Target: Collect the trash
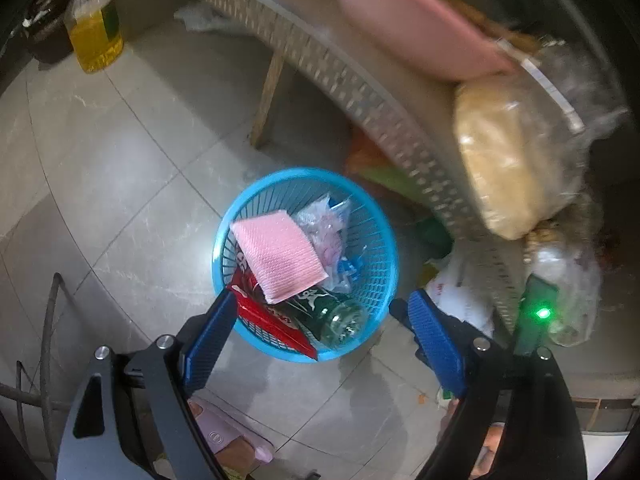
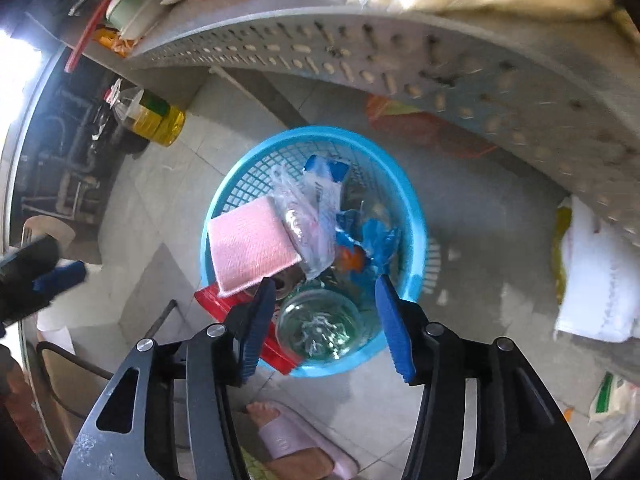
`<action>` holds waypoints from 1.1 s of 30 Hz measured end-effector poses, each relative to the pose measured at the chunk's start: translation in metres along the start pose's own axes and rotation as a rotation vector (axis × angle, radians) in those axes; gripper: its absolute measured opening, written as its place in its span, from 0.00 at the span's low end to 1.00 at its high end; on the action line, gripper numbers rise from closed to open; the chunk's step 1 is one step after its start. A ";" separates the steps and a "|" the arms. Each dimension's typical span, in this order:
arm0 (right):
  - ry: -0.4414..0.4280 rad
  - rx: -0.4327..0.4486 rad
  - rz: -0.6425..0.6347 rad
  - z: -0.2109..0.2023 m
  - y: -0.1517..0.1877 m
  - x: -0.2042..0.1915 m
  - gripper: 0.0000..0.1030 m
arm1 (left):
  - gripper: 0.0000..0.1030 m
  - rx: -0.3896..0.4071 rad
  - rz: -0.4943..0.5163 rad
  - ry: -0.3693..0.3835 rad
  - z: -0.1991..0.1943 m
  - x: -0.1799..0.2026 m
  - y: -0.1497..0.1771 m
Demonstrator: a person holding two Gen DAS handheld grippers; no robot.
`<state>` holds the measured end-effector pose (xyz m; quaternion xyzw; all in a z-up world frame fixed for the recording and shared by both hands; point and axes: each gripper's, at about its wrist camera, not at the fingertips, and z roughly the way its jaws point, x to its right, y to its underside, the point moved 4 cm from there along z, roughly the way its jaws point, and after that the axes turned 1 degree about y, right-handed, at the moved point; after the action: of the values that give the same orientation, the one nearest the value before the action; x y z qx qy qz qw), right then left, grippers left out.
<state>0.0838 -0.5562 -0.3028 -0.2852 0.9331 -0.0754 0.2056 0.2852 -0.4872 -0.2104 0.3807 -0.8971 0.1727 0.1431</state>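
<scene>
A round blue basket [image 1: 304, 172] [image 2: 316, 132] stands on the tiled floor under the table edge. It holds a pink cloth [image 1: 278, 254] [image 2: 250, 248], a red packet [image 1: 272, 316] [image 2: 218, 300], a green glass bottle [image 1: 332, 316] [image 2: 318, 326], a clear plastic bag [image 1: 326, 232] [image 2: 308, 220] and a blue wrapper [image 2: 378, 240]. My left gripper [image 1: 320, 304] hangs open above the basket's near rim, with nothing held. Over the bottle my right gripper [image 2: 324, 282] is open too, its pads touching nothing. At the left edge of the right wrist view, the left gripper's blue finger [image 2: 60, 276] shows.
A grey perforated table [image 1: 360, 92] [image 2: 360, 52] overhangs the basket, loaded with a pink item [image 1: 412, 28] and a bag of beige stuff [image 1: 504, 160]. A bottle of yellow oil [image 1: 94, 32] [image 2: 160, 118] stands on the floor. A person's foot in a pink slipper [image 2: 288, 436] is near.
</scene>
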 end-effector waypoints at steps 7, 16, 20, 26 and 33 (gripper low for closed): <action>0.011 0.128 -0.089 -0.067 0.034 -0.017 0.51 | 0.82 0.152 0.087 -0.035 -0.095 0.013 0.032; -0.083 0.340 -0.427 -0.186 0.106 -0.103 0.79 | 0.92 0.454 0.086 -0.141 -0.247 -0.004 0.147; -0.126 0.385 -0.540 -0.217 0.137 -0.137 0.89 | 0.94 0.624 -0.072 -0.291 -0.294 -0.023 0.214; -0.144 0.414 -0.652 -0.237 0.175 -0.175 0.92 | 0.95 0.704 -0.277 -0.524 -0.313 -0.050 0.299; -0.041 0.499 -0.692 -0.253 0.216 -0.189 0.92 | 0.95 0.753 -0.324 -0.689 -0.311 -0.052 0.366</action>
<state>0.0105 -0.2652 -0.0656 -0.5243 0.7313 -0.3579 0.2493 0.0906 -0.0858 -0.0243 0.5740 -0.6978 0.3232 -0.2812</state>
